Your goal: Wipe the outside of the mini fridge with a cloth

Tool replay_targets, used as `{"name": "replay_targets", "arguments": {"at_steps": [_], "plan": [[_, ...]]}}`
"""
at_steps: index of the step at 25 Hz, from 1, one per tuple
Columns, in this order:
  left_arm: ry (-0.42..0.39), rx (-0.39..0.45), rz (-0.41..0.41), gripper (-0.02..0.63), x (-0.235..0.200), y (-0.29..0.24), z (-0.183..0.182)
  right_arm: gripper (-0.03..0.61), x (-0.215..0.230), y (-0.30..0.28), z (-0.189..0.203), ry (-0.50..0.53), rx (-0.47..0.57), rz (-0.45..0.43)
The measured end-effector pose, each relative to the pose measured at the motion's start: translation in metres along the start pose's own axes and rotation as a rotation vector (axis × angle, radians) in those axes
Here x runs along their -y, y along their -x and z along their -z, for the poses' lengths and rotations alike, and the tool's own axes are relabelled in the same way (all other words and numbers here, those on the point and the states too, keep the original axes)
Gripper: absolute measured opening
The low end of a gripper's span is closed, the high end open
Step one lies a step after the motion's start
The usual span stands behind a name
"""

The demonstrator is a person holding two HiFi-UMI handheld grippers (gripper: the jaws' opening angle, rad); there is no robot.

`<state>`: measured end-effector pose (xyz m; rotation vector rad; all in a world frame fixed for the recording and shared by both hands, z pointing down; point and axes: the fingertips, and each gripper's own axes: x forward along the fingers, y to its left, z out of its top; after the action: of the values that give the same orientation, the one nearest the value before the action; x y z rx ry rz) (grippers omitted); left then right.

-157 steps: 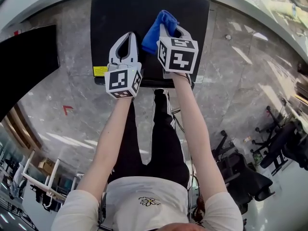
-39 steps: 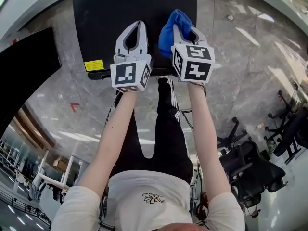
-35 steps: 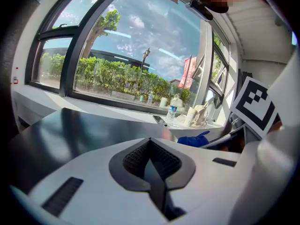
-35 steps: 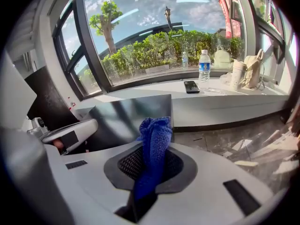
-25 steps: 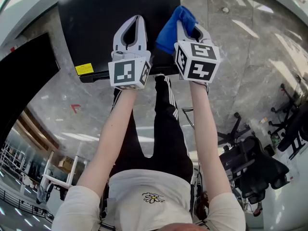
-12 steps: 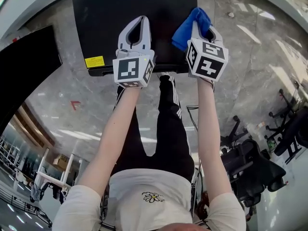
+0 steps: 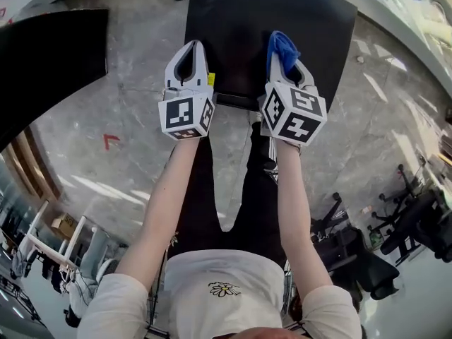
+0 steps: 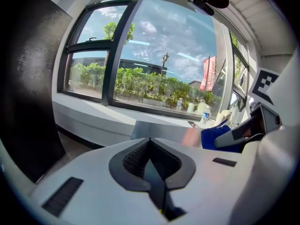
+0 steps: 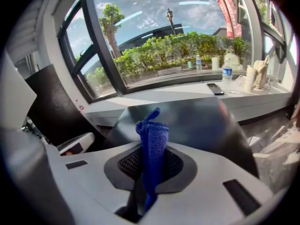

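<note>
Arms outstretched side by side, left tool (image 7: 191, 46) closed and empty, right tool (image 7: 285, 56) clamped on cloth (image 7: 280, 43).

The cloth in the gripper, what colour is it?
Blue. The cloth shows best in the right gripper view.

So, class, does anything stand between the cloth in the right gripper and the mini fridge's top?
Nothing visible does. The right gripper holds the blue cloth over the mini fridge, above its black top, with no object between them.
</note>
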<state>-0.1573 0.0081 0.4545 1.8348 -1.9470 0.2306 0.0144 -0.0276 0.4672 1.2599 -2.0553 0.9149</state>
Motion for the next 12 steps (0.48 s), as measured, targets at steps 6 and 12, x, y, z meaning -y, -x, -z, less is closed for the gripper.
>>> {"name": "replay_targets", "arguments": {"at_steps": [6, 12], "plan": [[0.049, 0.008, -0.062, 0.005, -0.088, 0.037, -0.007, 0.061, -0.170, -0.022, 0.011, 0.053, -0.027, -0.193], [0.062, -0.004, -0.110, 0.005, -0.157, 0.056, 0.012, 0.061, -0.231, -0.066, 0.044, 0.040, -0.111, -0.210]]}}
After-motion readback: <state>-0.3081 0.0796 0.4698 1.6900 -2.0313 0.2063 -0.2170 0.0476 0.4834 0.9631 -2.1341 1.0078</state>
